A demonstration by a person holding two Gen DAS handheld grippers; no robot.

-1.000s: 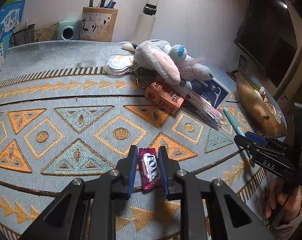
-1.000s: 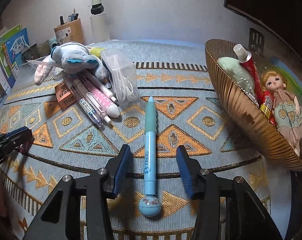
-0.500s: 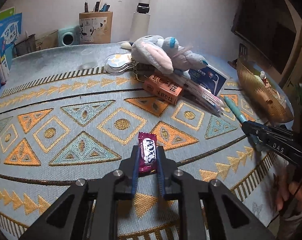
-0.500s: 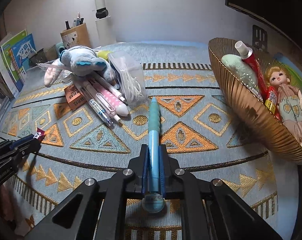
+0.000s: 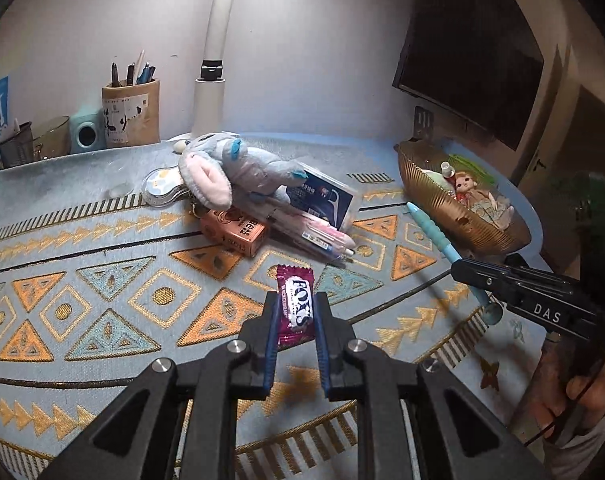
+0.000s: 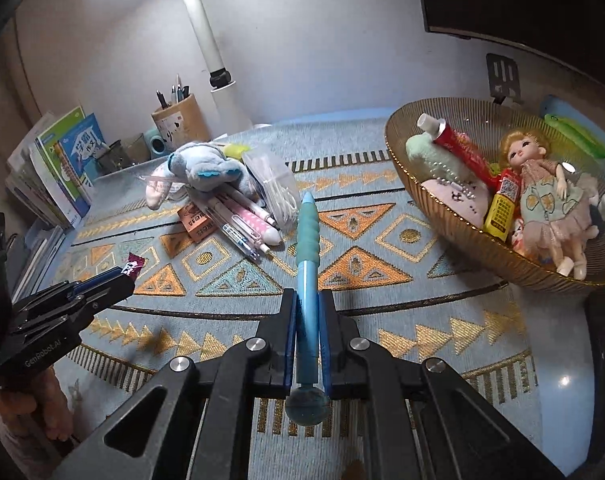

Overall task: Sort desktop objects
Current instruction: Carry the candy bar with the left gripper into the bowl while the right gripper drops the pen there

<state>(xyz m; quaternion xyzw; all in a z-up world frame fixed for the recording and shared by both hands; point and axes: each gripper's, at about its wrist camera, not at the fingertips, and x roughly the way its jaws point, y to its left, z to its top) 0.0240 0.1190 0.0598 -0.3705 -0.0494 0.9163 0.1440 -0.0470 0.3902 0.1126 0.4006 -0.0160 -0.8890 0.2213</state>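
1. A wrapped candy point(image 5: 295, 309) is clamped between the jaws of the left gripper point(image 5: 295, 320) and is held above the patterned tabletop point(image 5: 102, 280), clear of the cloth.
2. A blue pen point(image 6: 307, 280) is clenched in the right gripper point(image 6: 306, 332), with its ball end hanging behind the fingers and its ribbed grip pointing forward.
3. The step in hand is judged to be the carrying of both items to their places: the pen most likely to the pen holder point(image 6: 175, 119) at the back, the candy perhaps to the gold basket point(image 6: 454, 232), where a doll point(image 6: 542, 184) and a red tube point(image 6: 462, 148) are already kept.
4. The candy is gripped by its thin wrapper only, so pressure should be held steady and quick swings avoided, lest it slip out.
5. The pen is held near its rear half; it should be kept level until the holder is reached, then tipped upright before release.
6. The pile of the plush toy point(image 5: 230, 172), the orange box point(image 5: 232, 232) and the loose pens point(image 5: 314, 236) should be passed over with height to spare.
7. The two grippers are near each other, so crossing paths should be avoided.
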